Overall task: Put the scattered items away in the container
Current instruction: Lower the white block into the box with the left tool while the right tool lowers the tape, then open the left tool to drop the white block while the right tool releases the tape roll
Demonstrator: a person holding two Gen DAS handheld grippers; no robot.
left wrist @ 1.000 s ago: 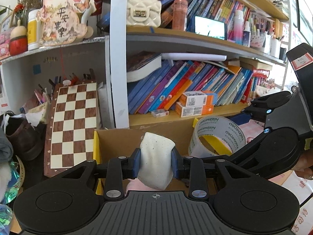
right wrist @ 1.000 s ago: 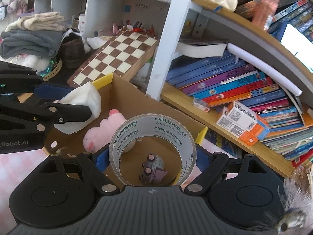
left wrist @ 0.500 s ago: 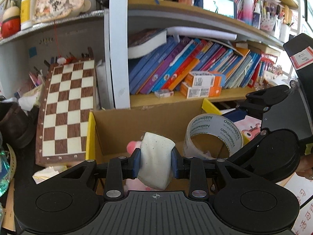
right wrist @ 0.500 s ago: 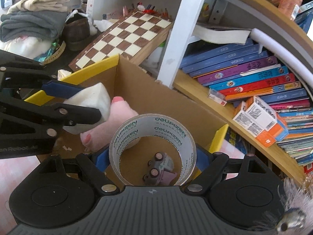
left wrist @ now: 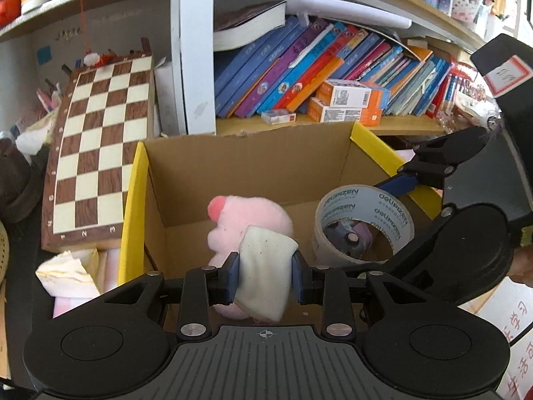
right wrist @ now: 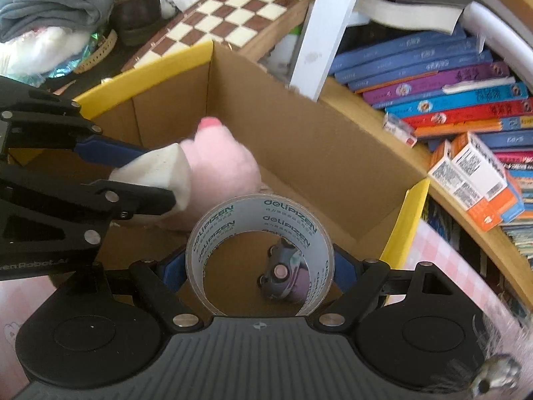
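Observation:
An open cardboard box (left wrist: 253, 166) (right wrist: 309, 153) with yellow flaps stands below the bookshelf. My left gripper (left wrist: 265, 275) (right wrist: 150, 163) is shut on a white sponge block (left wrist: 265, 273) (right wrist: 160, 170), held over the box's left half. Just under it lies a pink plush toy (left wrist: 246, 216) (right wrist: 220, 166) on the box floor. My right gripper (right wrist: 258, 261) (left wrist: 383, 206) is shut on a roll of clear tape (right wrist: 260, 253) (left wrist: 363, 223), held over the right half. A small grey-purple toy car (right wrist: 283, 273) (left wrist: 353, 236) shows through the roll on the box floor.
A chessboard (left wrist: 96, 146) (right wrist: 233, 10) leans left of the box. Behind the box, a shelf holds slanted books (left wrist: 316, 76) (right wrist: 433, 90) and orange-white cartons (left wrist: 346, 103) (right wrist: 476, 180). Folded clothes and a shoe (right wrist: 133, 10) lie at far left. Crumpled paper (left wrist: 70, 273) lies by the left flap.
Both grippers have sunk and tilted down toward the box with their loads still held. The box interior, plush and toy car now show more fully.

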